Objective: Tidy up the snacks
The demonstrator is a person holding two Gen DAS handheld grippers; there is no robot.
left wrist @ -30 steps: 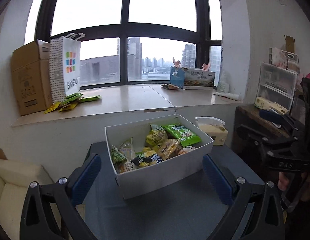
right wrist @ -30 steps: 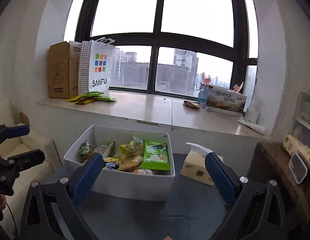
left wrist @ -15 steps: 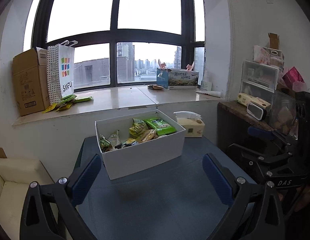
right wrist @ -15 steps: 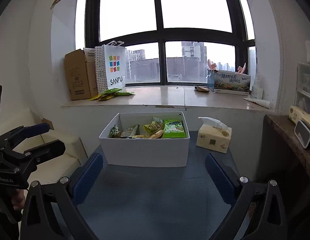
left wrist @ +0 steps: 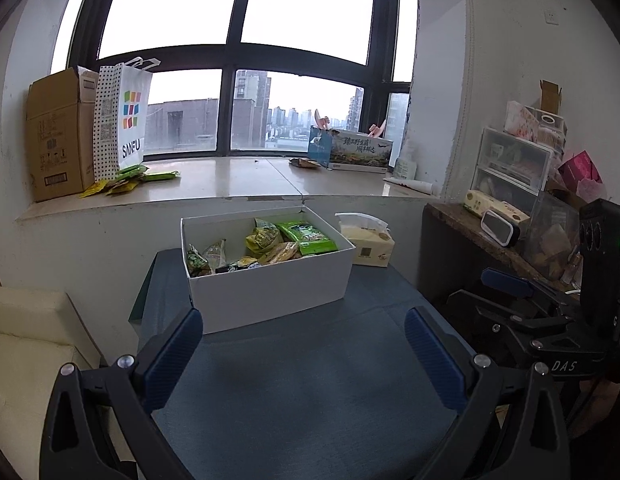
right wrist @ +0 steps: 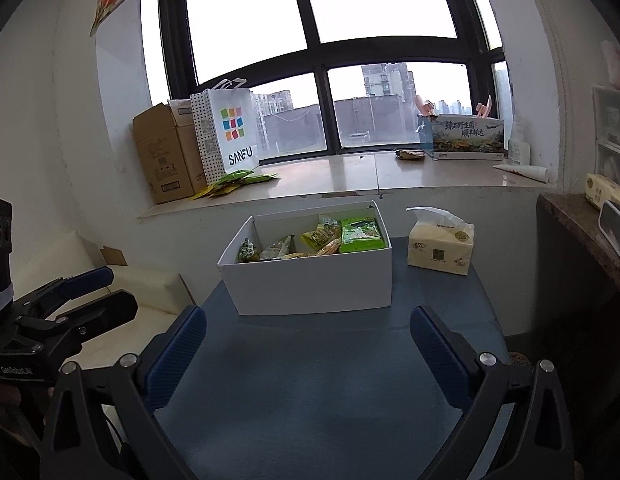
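A white open box stands on the blue table. It holds several snack packets, mostly green and yellow. My left gripper is open and empty, held back from the box over the table's near part. My right gripper is open and empty too, also short of the box. Each gripper shows at the edge of the other's view: the right one and the left one.
A tissue pack sits right of the box. On the windowsill are a cardboard box, a SANFU paper bag, loose green packets and a printed carton. A cluttered shelf stands at right, a cream sofa at left.
Both grippers have drawn back from the box, which now looks smaller and farther away, with more of the blue table showing. Both stay open and empty.
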